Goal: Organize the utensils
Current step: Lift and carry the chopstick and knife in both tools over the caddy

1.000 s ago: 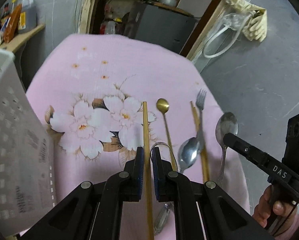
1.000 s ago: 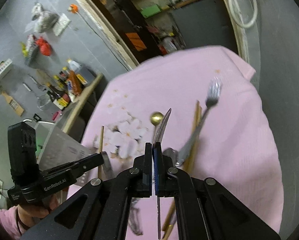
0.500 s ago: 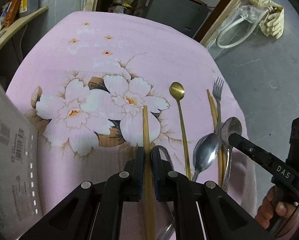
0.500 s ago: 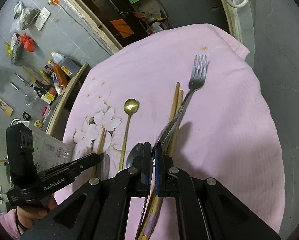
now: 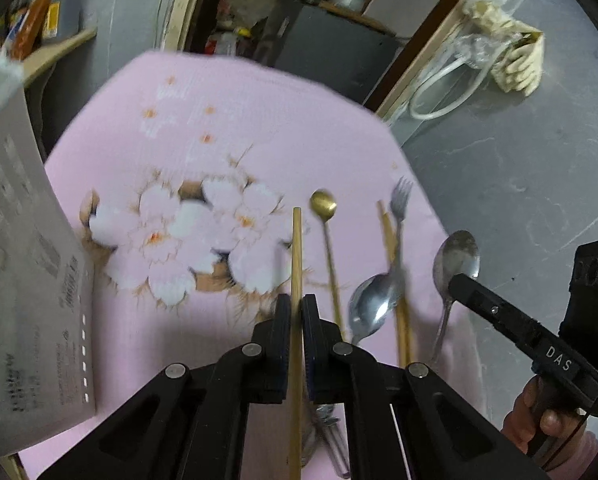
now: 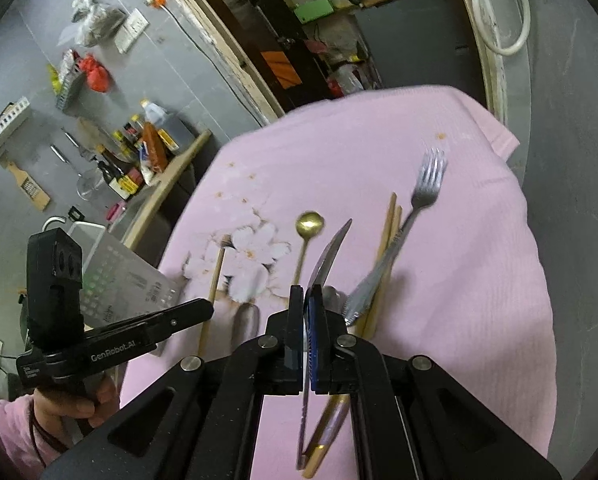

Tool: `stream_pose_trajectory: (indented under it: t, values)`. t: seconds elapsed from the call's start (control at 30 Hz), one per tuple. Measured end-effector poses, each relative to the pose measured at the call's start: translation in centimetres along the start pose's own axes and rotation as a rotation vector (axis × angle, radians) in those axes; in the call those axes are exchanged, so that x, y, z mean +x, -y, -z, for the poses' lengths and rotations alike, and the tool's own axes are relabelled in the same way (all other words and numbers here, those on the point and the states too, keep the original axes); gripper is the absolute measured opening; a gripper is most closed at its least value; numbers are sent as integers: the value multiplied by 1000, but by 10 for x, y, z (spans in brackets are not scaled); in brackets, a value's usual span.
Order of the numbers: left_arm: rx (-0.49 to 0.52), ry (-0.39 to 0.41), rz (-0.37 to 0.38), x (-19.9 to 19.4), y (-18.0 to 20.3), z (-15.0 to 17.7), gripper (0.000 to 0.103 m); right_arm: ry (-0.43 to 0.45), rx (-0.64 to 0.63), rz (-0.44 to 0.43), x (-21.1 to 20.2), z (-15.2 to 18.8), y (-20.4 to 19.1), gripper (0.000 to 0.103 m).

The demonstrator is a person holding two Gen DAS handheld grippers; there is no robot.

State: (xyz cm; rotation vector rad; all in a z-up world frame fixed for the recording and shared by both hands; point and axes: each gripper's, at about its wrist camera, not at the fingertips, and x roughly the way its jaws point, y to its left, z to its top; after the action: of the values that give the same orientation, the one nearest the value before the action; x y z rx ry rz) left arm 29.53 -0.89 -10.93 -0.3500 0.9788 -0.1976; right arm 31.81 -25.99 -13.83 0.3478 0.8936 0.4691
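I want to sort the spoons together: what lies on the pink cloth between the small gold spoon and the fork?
One wooden chopstick, close beside the silver fork and right of the small gold spoon; the left wrist view shows it.

In the left wrist view, white capitals reading "DAS" stand on the side of the right gripper [image 5: 457,284], along its black arm. In the right wrist view, the side of the left gripper [image 6: 203,310] carries the white wording "GenRobot.AI", with a smaller line of print to its left that is too fine to make out. The white perforated basket [image 5: 27,280] bears a grey printed label, but the lettering is blurred and cannot be read in either view.
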Motion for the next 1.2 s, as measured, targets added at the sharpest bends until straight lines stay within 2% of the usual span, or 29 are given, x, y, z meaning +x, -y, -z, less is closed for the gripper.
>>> stream_pose_trajectory:
  t: [0.23, 0.5, 0.9, 1.2]
  values:
    - [56, 137, 35, -49, 18, -17, 6, 97, -40, -31, -30, -13, -24, 2]
    - [98, 277, 45, -113, 24, -44, 6, 217, -102, -95, -62, -30, -75, 2]
    - [157, 438, -66, -213, 9, -80, 5, 386, -162, -283, -78, -65, -162, 2]
    - [156, 523, -144, -275, -22, -86, 5, 439, -205, -389, -44, -72, -227, 2]
